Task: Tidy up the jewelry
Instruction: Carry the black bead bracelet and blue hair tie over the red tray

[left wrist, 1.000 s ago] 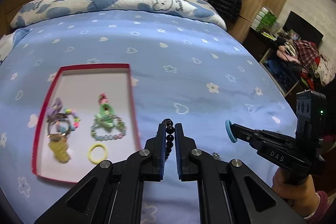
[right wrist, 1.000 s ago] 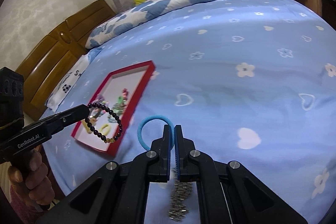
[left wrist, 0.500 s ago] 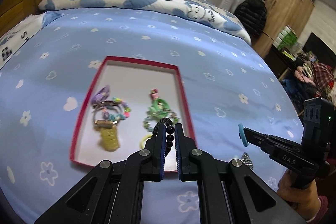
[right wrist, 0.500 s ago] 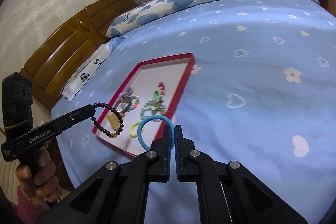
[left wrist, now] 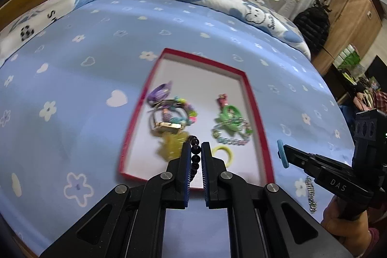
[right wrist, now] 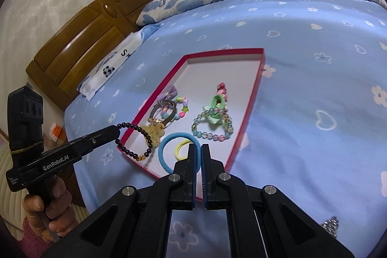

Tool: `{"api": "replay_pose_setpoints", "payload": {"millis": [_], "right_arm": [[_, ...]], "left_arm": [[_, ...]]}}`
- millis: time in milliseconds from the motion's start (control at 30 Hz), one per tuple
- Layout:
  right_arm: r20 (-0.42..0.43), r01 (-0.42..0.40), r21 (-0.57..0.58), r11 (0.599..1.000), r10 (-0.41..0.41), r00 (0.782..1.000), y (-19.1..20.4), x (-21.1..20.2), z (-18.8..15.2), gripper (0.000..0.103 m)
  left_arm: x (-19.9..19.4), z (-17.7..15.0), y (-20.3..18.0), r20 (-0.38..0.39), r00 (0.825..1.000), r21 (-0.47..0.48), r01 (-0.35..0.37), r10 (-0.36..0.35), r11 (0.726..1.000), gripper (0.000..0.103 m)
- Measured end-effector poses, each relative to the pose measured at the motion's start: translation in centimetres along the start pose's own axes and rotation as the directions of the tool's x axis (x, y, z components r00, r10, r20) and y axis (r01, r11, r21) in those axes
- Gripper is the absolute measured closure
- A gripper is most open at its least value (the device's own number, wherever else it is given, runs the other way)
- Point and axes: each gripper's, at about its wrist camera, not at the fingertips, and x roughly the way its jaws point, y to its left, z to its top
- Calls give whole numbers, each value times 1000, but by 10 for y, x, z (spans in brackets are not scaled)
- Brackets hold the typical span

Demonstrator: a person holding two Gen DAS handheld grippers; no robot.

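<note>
Black left gripper (left wrist: 196, 156) with blue pads (left wrist: 186, 161), silver screws; right gripper (right wrist: 198, 156) alike. At 7 o'clock, bare hand (right wrist: 46, 212), pink sleeve (right wrist: 31, 233).

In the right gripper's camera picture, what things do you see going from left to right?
left gripper → dark bead bracelet → blue hair tie → pastel bead bracelet → red rim of the tray → silver chain

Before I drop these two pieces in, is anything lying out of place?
Yes: a silver chain lies loose on the blue bedspread, outside the red tray that holds the other jewelry. Nothing looks damaged.
</note>
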Motion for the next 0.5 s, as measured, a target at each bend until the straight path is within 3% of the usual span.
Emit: {"api": "replay_pose_setpoints", "payload": {"millis": [500], "right_arm": [[-110,94,-87,992,-104,989,13,59,0,100]], "left_arm": [[38,3,39,-43,996,-72,-85,82,994,96]]}}
